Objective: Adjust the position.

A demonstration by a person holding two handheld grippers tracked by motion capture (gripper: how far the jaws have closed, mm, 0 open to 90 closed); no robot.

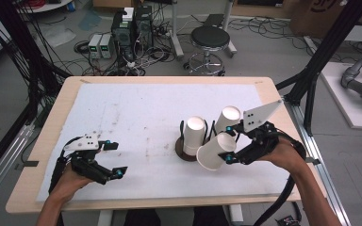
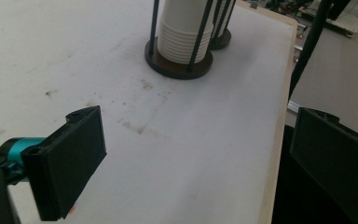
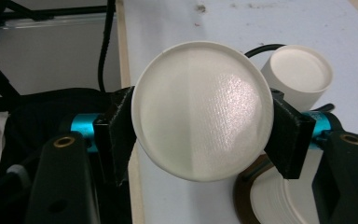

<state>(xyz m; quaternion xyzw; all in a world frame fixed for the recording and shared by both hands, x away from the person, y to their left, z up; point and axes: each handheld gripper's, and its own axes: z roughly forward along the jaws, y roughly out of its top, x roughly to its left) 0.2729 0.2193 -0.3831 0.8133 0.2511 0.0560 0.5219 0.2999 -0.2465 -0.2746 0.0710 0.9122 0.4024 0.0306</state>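
At the right of the high view, the right gripper (image 1: 227,147) holds a white paper cup (image 1: 215,151) clamped across its body, the cup tipped on its side so its long axis runs roughly level, its wide mouth facing the lower left of the frame. Just to the cup's left stands a stack of cups (image 1: 194,135) in a dark-based rack (image 1: 185,153), and a second stack (image 1: 228,118) rises behind the held cup. The rack's open top lies up and to the left of the held cup, so I judge the coming move turns on swinging the cup upright over that stack. The left gripper (image 1: 114,160) hovers at the lower left over the white mat (image 1: 136,108), well apart from the rack, so the right hand is much the nearer.

Across the left gripper view, the two black jaws stand wide apart with nothing between them. The nearer stack (image 2: 182,35) in its rack (image 2: 178,65) sits at the upper middle of the frame, with the second rack (image 2: 219,39) behind it.

Centred in the right gripper view, the cup's flat bottom (image 3: 200,109) faces the camera, with the pads (image 3: 116,130) pressing on its sides. One stack's top (image 3: 299,74) shows at upper right, and the other stack (image 3: 279,203) at lower right.
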